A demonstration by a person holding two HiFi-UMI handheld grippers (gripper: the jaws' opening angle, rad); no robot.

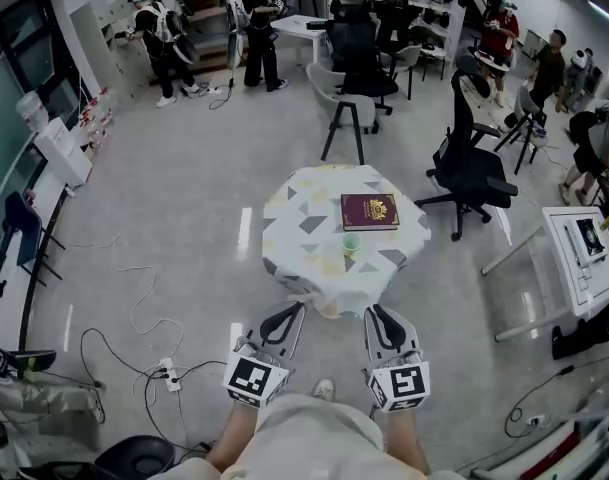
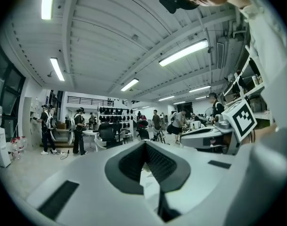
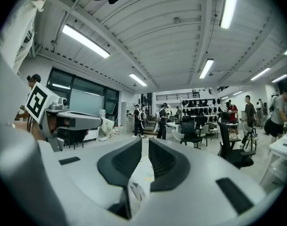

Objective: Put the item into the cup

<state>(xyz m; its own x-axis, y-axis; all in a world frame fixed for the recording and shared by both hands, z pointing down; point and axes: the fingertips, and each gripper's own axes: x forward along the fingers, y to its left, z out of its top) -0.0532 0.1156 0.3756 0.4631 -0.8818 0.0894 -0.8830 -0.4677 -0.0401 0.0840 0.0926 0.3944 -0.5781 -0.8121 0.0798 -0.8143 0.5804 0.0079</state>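
Office floor, small bench [image 1: 284,258] ahead — cup [image 1: 351,243] stands just beside a book [image 1: 369,211]. Left gripper [image 1: 282,320] fingers together, right gripper [image 1: 387,326] a slit apart, both empty. Clip that light cup reaching in and it probably tips.

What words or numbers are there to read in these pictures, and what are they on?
No text here can be read.
Dark red book with a gold crest, on the round table with a patterned cloth: gold print, too small to read.
Black-and-white square markers on the two hand-held cubes: patterns only, not words or numbers.
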